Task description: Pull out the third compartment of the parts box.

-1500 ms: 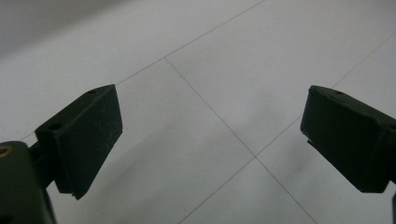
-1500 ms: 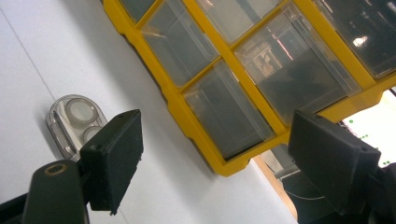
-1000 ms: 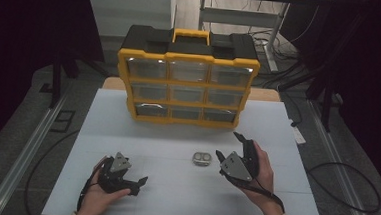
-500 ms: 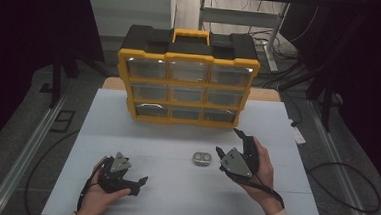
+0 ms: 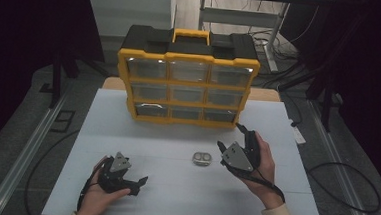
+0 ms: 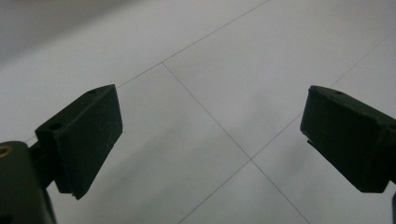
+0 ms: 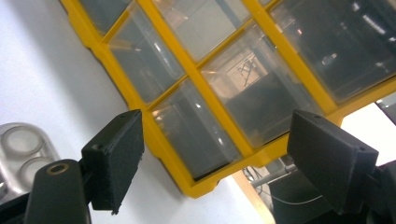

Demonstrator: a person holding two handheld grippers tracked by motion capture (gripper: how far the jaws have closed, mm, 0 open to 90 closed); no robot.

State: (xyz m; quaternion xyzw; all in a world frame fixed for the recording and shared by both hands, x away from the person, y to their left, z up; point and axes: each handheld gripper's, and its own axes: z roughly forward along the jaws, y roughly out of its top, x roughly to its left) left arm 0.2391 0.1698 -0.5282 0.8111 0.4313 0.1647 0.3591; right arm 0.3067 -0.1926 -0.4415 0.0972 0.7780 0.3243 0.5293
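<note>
A yellow and black drawer organizer (image 5: 187,80) stands upright at the back of the white table (image 5: 176,136), with clear drawers (image 7: 243,79) in three rows. A small silver two-well metal piece (image 5: 202,158) lies on the table in front of it, and it also edges into the right gripper view (image 7: 21,149). My right gripper (image 5: 229,136) is held just right of that piece, open, aimed at the organizer's lower drawers (image 7: 212,144). My left gripper (image 5: 139,183) rests low at the front left, open over bare table (image 6: 210,126).
A metal rail (image 5: 25,147) runs along the table's left side and cables (image 5: 344,182) lie on the floor to the right. A wooden strip (image 5: 267,94) shows behind the organizer.
The right gripper has drifted slightly toward the organizer. The left gripper and the silver piece have stayed put.
</note>
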